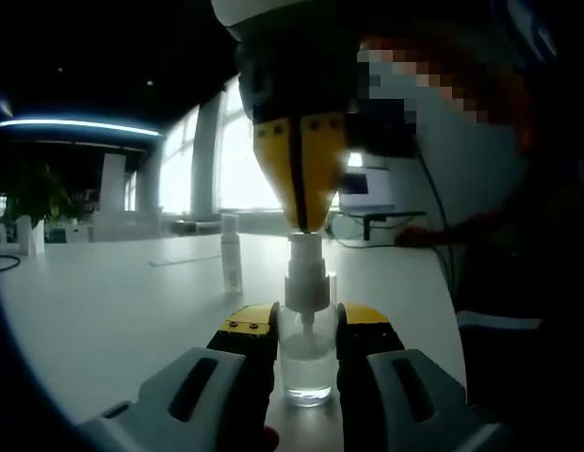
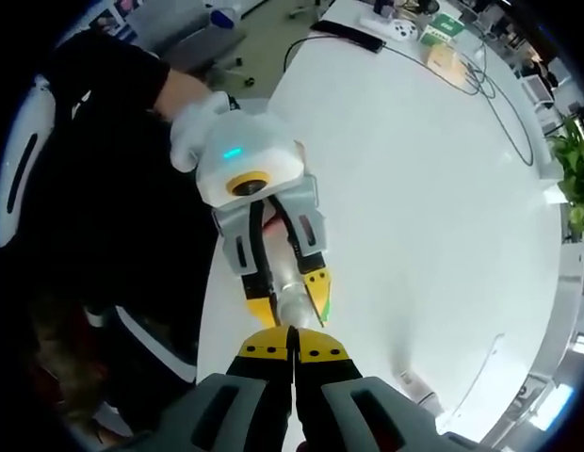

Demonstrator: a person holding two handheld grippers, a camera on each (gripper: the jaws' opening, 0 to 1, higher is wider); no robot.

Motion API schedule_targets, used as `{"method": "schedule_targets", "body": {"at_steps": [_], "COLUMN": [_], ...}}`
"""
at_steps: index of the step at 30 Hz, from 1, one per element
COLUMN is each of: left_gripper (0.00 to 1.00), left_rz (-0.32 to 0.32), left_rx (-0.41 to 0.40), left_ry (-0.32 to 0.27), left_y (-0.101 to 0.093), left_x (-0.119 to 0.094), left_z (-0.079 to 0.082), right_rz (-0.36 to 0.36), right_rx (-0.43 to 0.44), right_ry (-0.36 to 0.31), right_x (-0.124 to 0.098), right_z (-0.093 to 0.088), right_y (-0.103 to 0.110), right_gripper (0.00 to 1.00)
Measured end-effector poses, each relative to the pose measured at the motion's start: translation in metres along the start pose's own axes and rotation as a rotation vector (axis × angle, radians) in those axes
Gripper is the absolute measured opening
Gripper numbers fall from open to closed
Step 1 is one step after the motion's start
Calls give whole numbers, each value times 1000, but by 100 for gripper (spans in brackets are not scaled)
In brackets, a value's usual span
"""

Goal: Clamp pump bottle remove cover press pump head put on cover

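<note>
In the left gripper view, a clear pump bottle (image 1: 308,363) is seen standing upright on the white worktop (image 1: 113,301), clamped at its body between the two yellow-tipped jaws of the left tongs (image 1: 306,330), one jaw on each side and both touching the glass-like wall. The white pump head (image 1: 306,273) rises above those jaws. From above, the right tongs (image 1: 300,202) are brought down onto the top of the pump head, their jaws pressed together with the tips touching it. A slim white cover (image 1: 232,252) is seen standing upright on the worktop farther back, to the left of the bottle and well apart from it. In the right gripper view, taken from above, the right tongs (image 2: 292,350) are shown with jaws together, and directly beyond their tips the bottle (image 2: 290,303) is seen held between the jaws of the left tongs (image 2: 290,306), near the edge of the worktop (image 2: 433,207). A gloved hand (image 2: 193,127) is seen behind the left tongs.
</note>
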State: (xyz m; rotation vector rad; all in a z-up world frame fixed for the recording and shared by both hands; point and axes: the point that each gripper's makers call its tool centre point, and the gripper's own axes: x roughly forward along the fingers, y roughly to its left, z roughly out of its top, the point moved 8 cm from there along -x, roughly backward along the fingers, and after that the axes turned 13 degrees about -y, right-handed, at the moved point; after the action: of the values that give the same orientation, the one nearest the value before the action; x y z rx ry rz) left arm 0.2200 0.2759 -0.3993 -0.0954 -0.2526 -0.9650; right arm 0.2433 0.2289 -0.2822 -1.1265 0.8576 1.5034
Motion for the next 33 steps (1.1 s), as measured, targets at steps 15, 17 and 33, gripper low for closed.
{"method": "schedule_targets", "body": {"at_steps": [15, 17, 33], "left_gripper": [15, 15, 15], "left_rz": [0, 0, -1], "left_rx": [1, 1, 2], "left_ry": [1, 1, 1], "left_y": [2, 2, 0], "left_x": [-1, -1, -1], "left_z": [-1, -1, 0], "right_rz": [0, 0, 2], "right_rx": [-2, -1, -13], "right_ry": [5, 5, 19], "right_x": [0, 0, 1], "right_z": [1, 1, 2], "right_y": [1, 2, 2], "right_gripper": [0, 0, 0]}}
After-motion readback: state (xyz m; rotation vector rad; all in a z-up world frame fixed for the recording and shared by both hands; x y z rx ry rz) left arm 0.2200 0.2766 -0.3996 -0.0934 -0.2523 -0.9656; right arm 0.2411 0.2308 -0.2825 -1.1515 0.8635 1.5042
